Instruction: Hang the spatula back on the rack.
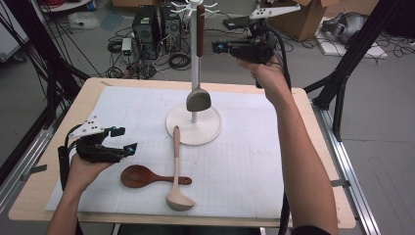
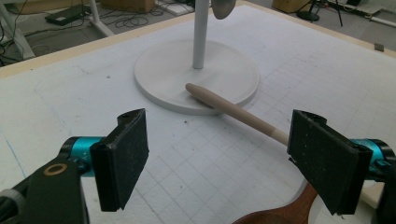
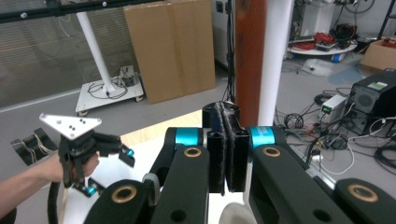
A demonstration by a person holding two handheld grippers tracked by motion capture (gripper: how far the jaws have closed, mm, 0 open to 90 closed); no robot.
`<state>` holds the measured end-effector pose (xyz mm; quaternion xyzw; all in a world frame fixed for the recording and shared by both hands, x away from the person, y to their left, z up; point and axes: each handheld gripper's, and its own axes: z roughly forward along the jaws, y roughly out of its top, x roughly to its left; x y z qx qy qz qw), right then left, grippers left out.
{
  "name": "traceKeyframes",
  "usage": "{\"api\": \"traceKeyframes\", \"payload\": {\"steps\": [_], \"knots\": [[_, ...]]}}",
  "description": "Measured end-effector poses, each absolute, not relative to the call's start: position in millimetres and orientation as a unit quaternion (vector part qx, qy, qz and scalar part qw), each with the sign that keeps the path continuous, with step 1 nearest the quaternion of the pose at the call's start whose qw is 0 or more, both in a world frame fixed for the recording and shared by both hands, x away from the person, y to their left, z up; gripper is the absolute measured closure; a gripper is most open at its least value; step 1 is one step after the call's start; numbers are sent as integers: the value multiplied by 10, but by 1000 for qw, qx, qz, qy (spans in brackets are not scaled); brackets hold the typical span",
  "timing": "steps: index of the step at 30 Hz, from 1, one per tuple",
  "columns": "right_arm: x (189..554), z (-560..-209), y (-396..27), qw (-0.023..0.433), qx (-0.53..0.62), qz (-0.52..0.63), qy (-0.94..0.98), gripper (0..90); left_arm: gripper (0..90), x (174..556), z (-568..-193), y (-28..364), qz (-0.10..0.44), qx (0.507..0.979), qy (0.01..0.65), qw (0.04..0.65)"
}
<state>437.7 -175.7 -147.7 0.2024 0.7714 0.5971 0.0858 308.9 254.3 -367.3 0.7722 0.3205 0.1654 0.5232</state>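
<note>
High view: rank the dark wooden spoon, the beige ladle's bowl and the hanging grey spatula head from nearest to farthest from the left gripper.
From the left gripper:
1. Dark wooden spoon, just to its right on the mat.
2. Beige ladle's bowl, farther right, near the table's front edge.
3. Grey spatula head, hanging on the white stand toward the far side.

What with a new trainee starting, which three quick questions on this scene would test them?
1. True or false: the right claw is shut with nothing between its jaws.
2. What hangs on the white stand? A) a spatula B) a whisk C) a mug
3. Fill in: the tip of the ladle handle rests on the stand's ____.
Key: 1 true; 2 A; 3 base.
</note>
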Motion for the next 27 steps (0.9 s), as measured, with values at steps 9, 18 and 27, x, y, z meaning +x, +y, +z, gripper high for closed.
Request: {"api": "traceKeyframes", "payload": {"steps": [9,18,27], "knots": [[4465,-1240,-1745,84,192,610,764,896,209,3088,-3656,2556,165,771,319,526],[4503,-1177,-1747,80,188,614,762,896,206,3086,-3650,2570,165,772,317,526],[4528,-1099,-1744,84,186,612,764,896,108,3100,-3660,2577,164,774,321,520]]}}
